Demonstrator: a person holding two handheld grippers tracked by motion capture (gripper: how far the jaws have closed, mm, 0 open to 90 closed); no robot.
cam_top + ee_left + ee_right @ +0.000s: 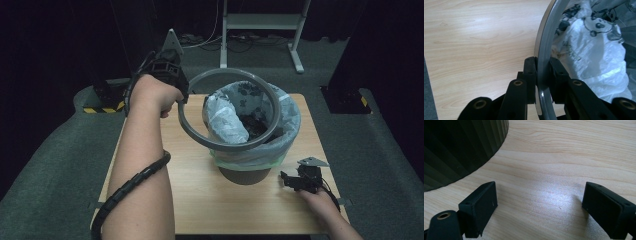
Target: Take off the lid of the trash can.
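A: High view first: the left gripper point(176, 82) holds the grey ring point(227, 145) tilted above the bin point(250, 172), its far edge raised, its near edge just over the bin's bag point(287, 120).

B: Left gripper view adds the grip itself: 2 pads point(530, 72) pinch the ring's band, 1 on each face. The bag carries a panda print; its faint lettering is too blurred to read.

A: And the right gripper point(295, 181)?

B: Right of the bin on the table point(200, 200), jaws spread wide, nothing between. Right gripper view catches the bin's ribbed wall, top cut off.
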